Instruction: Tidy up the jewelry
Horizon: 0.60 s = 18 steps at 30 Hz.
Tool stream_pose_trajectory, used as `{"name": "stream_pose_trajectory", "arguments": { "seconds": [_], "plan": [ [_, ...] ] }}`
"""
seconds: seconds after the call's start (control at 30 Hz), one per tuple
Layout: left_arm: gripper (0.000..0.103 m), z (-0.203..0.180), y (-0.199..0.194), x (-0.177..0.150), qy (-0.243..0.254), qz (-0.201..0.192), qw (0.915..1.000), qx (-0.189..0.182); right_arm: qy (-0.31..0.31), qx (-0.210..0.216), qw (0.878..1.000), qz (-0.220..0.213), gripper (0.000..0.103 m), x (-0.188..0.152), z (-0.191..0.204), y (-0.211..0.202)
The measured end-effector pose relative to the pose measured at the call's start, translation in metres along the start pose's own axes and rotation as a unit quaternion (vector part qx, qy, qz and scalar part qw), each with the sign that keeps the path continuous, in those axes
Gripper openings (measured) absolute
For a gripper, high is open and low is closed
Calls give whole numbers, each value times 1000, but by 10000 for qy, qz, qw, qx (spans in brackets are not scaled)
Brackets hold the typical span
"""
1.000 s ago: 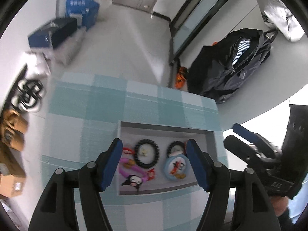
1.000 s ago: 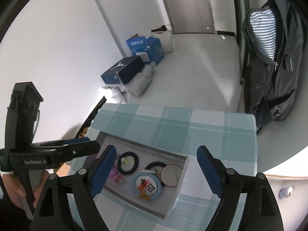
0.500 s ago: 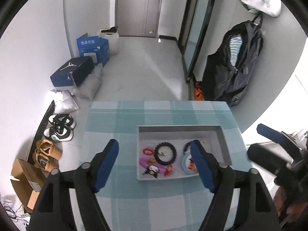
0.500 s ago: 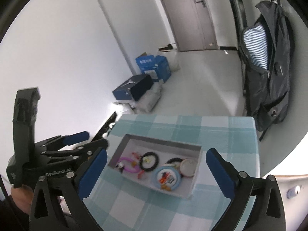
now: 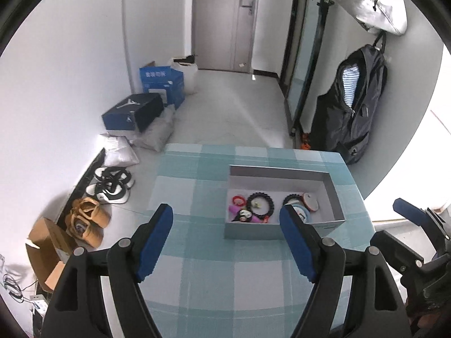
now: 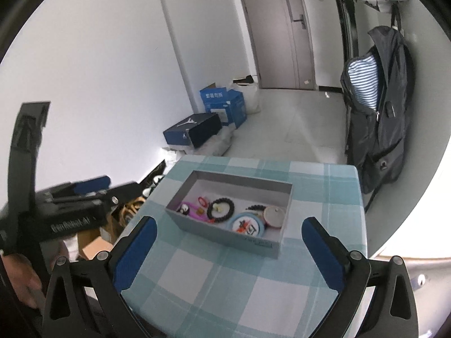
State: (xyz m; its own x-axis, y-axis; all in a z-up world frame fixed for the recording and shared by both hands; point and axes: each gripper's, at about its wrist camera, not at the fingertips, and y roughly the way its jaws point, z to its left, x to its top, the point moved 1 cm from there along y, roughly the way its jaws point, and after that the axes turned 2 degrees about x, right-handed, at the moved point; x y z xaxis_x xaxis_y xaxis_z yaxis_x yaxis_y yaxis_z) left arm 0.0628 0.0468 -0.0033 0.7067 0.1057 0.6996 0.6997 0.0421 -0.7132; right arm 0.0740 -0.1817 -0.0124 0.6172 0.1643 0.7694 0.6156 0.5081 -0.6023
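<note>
Grey cardboard box (image 5: pixel 282 229) sits toward the far right part of the teal-and-white checked tabletop (image 5: pixel 203 267), and all the jewelry is piled loose along its near side. From my left wrist view I can make out a black beaded bracelet (image 5: pixel 260 204), a second darker beaded one (image 5: pixel 291 198) half tucked behind a round blue-rimmed badge (image 6: pixel 246 226), a small red ring-shaped thing (image 5: pixel 238 199), a pink band (image 6: pixel 194 208) with a little penguin-looking charm (image 5: pixel 243 215), and a pale round disc (image 6: pixel 274 216).

Both of my grippers are empty with the jaws spread wide: the left gripper (image 5: pixel 225 242) hovers over the tabletop just short of the box, the right gripper (image 6: pixel 229 252) does the same from the other angle.

My guess on handling: everything here is light. The bead bracelets look stretchy and floppy, so I'd pinch straight across the bead strand at one side, not the whole loop. The badge and disc look flat, hard and smooth, probably slippery, so I'd take them by the rim. The box itself is thin-walled and would slide if nudged.
</note>
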Motion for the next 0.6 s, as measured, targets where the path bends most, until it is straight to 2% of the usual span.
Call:
{"name": "stream_pose_trajectory", "arguments": {
  "seconds": [0.13,0.3,0.47,0.6],
  "plan": [
    [75,5,-9,-3,-150,-72,9998,87,67,-29,10000,-15,103,-6,2,-2],
    [75,-2,-5,-9,-257,-22,9996,-69,146,-167,9997,-60,103,-7,-2,-2],
    [75,-11,8,-16,-281,297,9987,-302,441,-320,9985,-115,103,-10,-10,-6],
    [75,-16,2,-15,-152,178,9994,-260,402,-351,9985,-149,103,-10,-10,-8]
  ]
}}
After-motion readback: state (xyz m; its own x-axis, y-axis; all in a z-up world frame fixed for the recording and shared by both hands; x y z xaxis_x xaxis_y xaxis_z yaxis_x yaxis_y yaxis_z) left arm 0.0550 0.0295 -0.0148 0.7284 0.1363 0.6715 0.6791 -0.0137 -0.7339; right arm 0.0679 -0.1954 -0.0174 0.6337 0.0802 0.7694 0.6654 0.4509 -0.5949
